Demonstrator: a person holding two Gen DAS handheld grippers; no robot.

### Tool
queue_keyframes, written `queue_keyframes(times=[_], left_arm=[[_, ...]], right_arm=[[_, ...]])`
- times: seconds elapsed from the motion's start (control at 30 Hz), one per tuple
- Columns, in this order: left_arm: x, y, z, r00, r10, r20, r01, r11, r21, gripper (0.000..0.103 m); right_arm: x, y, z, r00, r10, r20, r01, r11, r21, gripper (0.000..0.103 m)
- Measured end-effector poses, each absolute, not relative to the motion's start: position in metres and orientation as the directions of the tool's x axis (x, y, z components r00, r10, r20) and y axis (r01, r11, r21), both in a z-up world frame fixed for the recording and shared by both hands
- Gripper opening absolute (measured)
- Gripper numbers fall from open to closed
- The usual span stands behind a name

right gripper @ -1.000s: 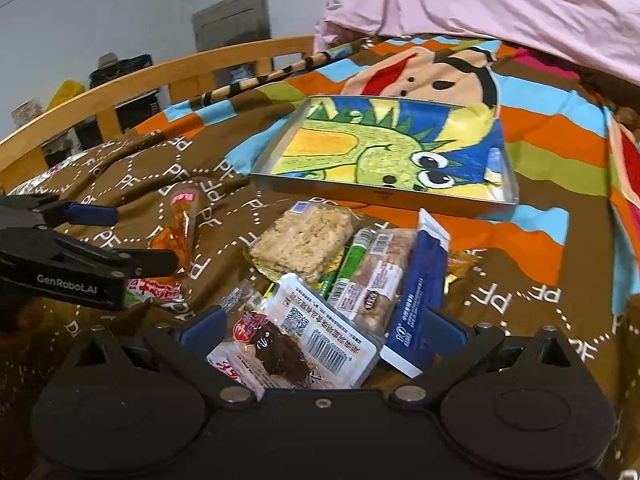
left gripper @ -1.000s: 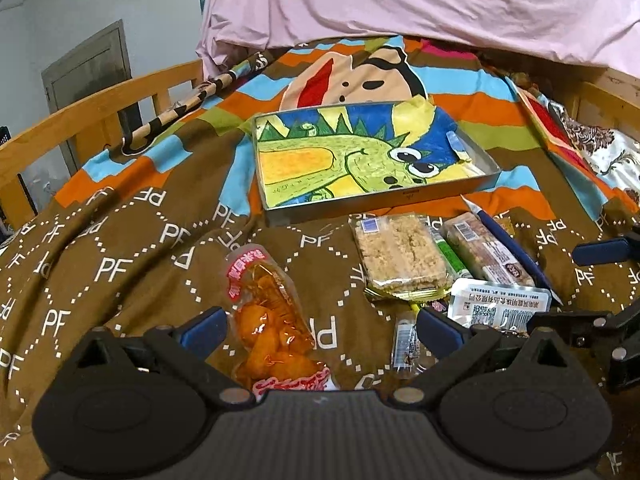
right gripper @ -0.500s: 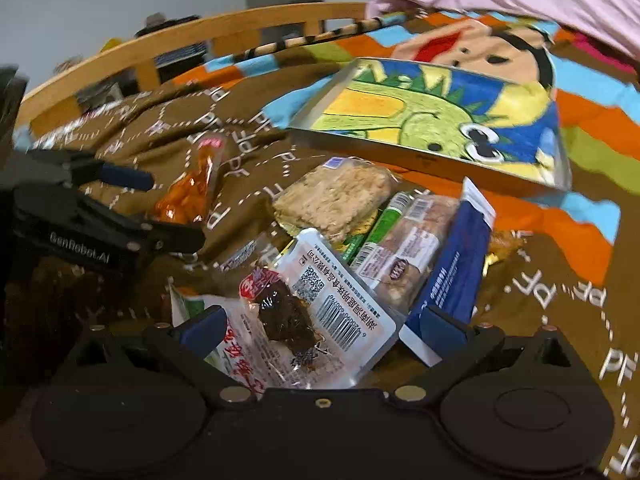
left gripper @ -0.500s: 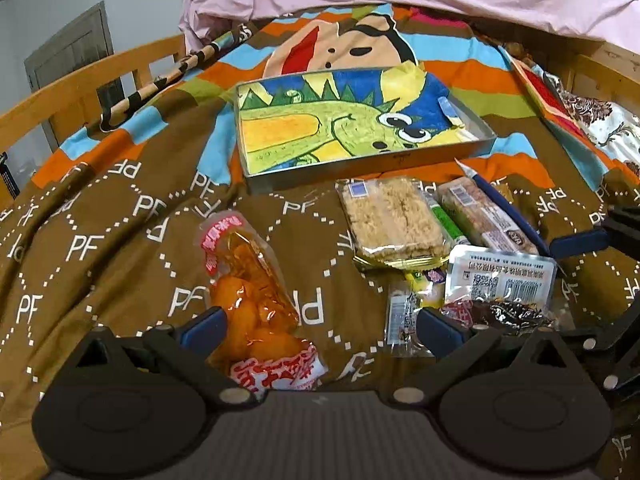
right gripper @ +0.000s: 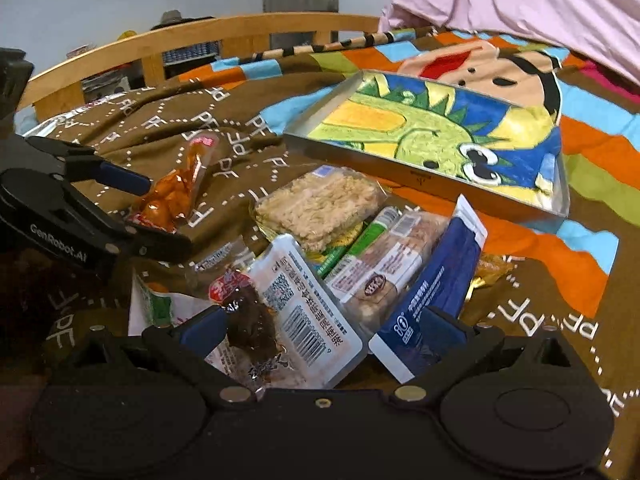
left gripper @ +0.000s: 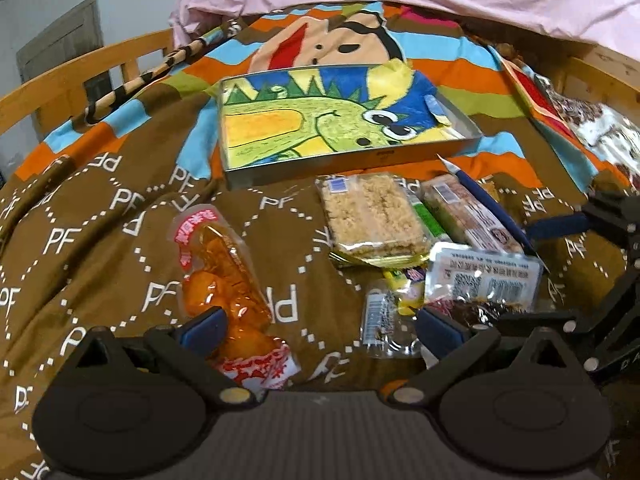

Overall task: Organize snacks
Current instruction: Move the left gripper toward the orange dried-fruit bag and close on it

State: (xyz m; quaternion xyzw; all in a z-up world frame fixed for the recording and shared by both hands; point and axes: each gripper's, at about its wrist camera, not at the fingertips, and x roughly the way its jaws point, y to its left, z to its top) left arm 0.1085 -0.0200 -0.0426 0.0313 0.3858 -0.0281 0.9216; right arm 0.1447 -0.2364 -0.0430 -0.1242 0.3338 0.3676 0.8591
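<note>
My left hand-held gripper (left gripper: 320, 326) hangs low, wide open, empty, beside the orange snack pouch (left gripper: 224, 276); my right hand-held gripper (right gripper: 324, 330) likewise over the barcode-labelled packet (right gripper: 304, 312).

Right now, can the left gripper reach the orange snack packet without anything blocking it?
Probably yes. The left gripper is open, and the orange snack packet lies apart from the pile with its near end beside the left finger; only bare blanket surrounds it.
</note>
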Motion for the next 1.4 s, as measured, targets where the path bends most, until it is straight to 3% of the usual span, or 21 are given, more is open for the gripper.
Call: queue_keyframes(times=[0.23,0.4,0.5,0.9,1.03,1.1,1.4], left_arm=[[0.112,-0.009,-0.044,0.702,0.010,-0.712,0.021,0.999,0.035,0.103],[0.110,-0.017,-0.043,0.713,-0.014,-0.701,0.077,0.995,0.058,0.103],[0.112,-0.016,-0.045,0.711,0.037,-0.702,0.050,0.993,0.104,0.103],[0.134,0.003,-0.055,0.686,0.078,-0.723,-0.015,0.996,0.093,0.102],[0.138,0.005,-0.057,0.683,0.073,-0.727,-0.021,0.997,0.081,0.102],[0.140,0.009,-0.058,0.676,0.066,-0.734,-0.033,0.998,0.059,0.099],[0.136,0.025,-0.059,0.675,0.010,-0.738,-0.076,0.996,-0.056,0.082]], right_arm=[[0.134,-0.234,-0.035,0.528,0.590,-0.611,-0.748,0.663,-0.006,0.103],[0.129,-0.228,-0.037,0.509,0.598,-0.619,-0.775,0.631,-0.028,0.102],[0.123,-0.223,-0.039,0.518,0.593,-0.616,-0.784,0.618,-0.064,0.102],[0.117,-0.213,-0.046,0.521,0.605,-0.602,-0.788,0.612,-0.067,0.084],[0.112,-0.213,-0.044,0.530,0.622,-0.576,-0.801,0.590,-0.099,0.084],[0.111,-0.211,-0.046,0.512,0.624,-0.590,-0.809,0.581,-0.088,0.084],[0.117,-0.210,-0.054,0.415,0.656,-0.630,-0.825,0.563,0.042,0.062]])
